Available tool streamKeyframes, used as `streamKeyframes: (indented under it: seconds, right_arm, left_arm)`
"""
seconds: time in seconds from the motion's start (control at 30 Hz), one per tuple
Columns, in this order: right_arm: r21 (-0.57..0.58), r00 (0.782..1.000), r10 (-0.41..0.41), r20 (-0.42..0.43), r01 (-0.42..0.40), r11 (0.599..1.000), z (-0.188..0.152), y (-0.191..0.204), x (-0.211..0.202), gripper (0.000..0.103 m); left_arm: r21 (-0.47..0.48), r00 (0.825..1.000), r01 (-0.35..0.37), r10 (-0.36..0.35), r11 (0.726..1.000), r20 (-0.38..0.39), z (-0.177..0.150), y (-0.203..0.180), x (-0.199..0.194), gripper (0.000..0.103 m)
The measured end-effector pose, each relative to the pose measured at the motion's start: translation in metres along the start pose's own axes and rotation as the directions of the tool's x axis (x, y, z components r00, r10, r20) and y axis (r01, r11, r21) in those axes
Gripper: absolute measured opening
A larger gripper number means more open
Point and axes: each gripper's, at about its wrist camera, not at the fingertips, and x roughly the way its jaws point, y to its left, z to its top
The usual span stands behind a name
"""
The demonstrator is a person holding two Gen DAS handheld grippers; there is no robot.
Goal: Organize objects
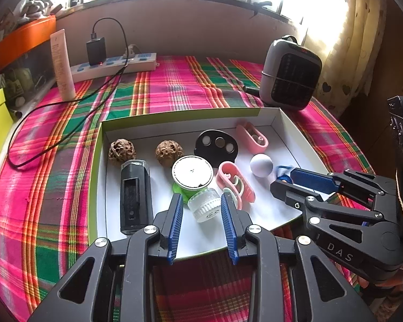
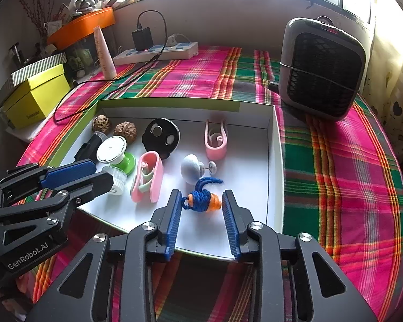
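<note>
A shallow white box [image 1: 100, 177] with a green rim holds two walnuts [image 1: 121, 151], a black case [image 1: 134, 196], a green-and-white spool [image 1: 192, 173], a black disc [image 1: 217, 145], two pink clips [image 1: 235, 182] and a white knob [image 1: 261, 165]. My left gripper [image 1: 200, 197] is open, and a small clear ribbed jar [image 1: 204, 205] lies on the box floor between its blue pads, a gap showing on the left. My right gripper [image 2: 202, 193] is open around an orange piece wound with blue yarn [image 2: 202, 201], which rests on the box floor. Both grippers hover over the box's near edge.
A grey fan heater [image 1: 290, 75] stands on the plaid cloth at the back right. A white power strip [image 1: 115, 64] with a black charger and a trailing cable, plus an upright pale tube [image 1: 63, 64], sit at the back left. A yellow box [image 2: 35, 96] lies off the left edge.
</note>
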Motion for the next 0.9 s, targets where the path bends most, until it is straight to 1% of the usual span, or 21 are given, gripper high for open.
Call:
streamKeyframes:
  seconds: [0.1,0.47,0.57,0.9]
  right_arm:
    - [0.002,1.000,-0.004,0.003,0.004,1.000,-0.0014,0.0001,-0.0009,0.041]
    - [0.017,1.000,-0.003,0.006,0.003,1.000,-0.0030,-0.0007,-0.0030,0.042]
    - [0.015,1.000,-0.005,0.009,0.005,1.000,-0.0033,0.0001,-0.0041,0.042]
    - [0.027,1.000,-0.014,0.022,0.014,1.000,-0.0069,0.0010,-0.0089,0.042]
  left_arm:
    - [-0.002,1.000,-0.006,0.006,1.000,-0.001,-0.0007,0.0005,-0.0002,0.031]
    - [0.005,1.000,-0.028,0.028,1.000,-0.004,-0.0021,-0.0010,-0.0007,0.035]
    - [0.016,0.999,-0.053,0.053,0.998,0.001,-0.0029,-0.0032,-0.0015,0.036]
    - [0.009,0.996,-0.084,0.084,0.996,-0.005,-0.0048,-0.0022,-0.0037,0.039]
